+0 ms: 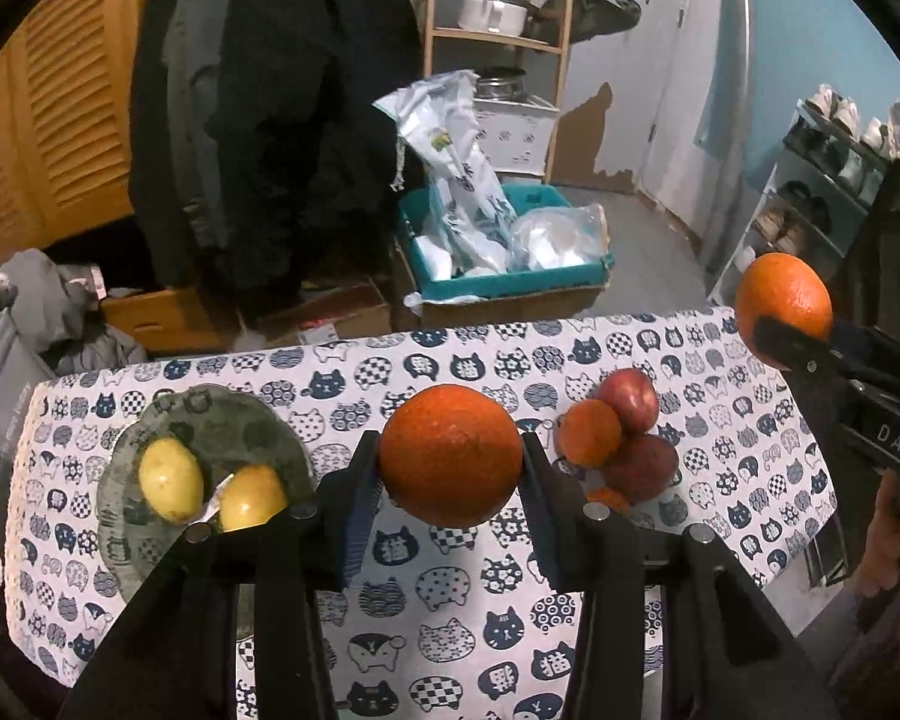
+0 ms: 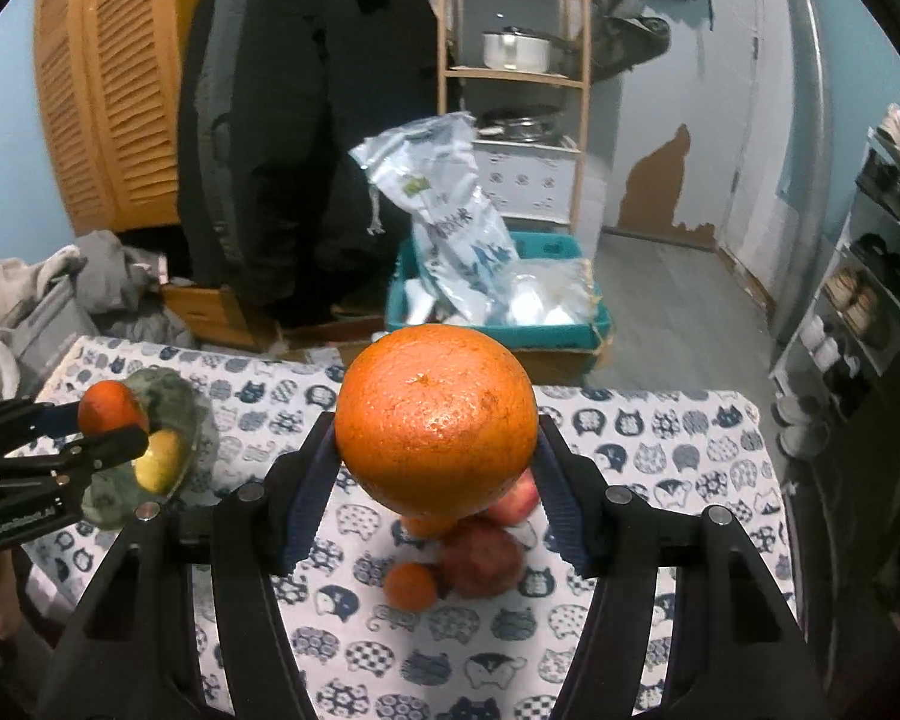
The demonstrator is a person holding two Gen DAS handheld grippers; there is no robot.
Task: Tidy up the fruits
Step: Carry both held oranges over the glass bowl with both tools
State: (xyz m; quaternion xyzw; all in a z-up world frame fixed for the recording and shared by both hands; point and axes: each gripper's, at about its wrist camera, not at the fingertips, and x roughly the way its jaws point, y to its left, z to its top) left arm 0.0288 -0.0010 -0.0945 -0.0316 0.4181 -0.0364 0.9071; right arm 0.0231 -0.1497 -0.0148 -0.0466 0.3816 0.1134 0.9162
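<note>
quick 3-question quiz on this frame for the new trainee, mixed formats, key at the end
1. True or false: both tongs hold an orange clear of the cat-print tablecloth.
2. Multiple choice: what lies on the glass plate? A) two yellow fruits B) two red apples C) nothing
3. Fill in: the loose pile beside the plate holds red apples and small ____.

Key
1. True. The left tongs grip an orange and the right tongs grip a bigger orange.
2. A. Two yellow fruits sit on it.
3. Oranges. A small orange leans on the red apples.
</note>
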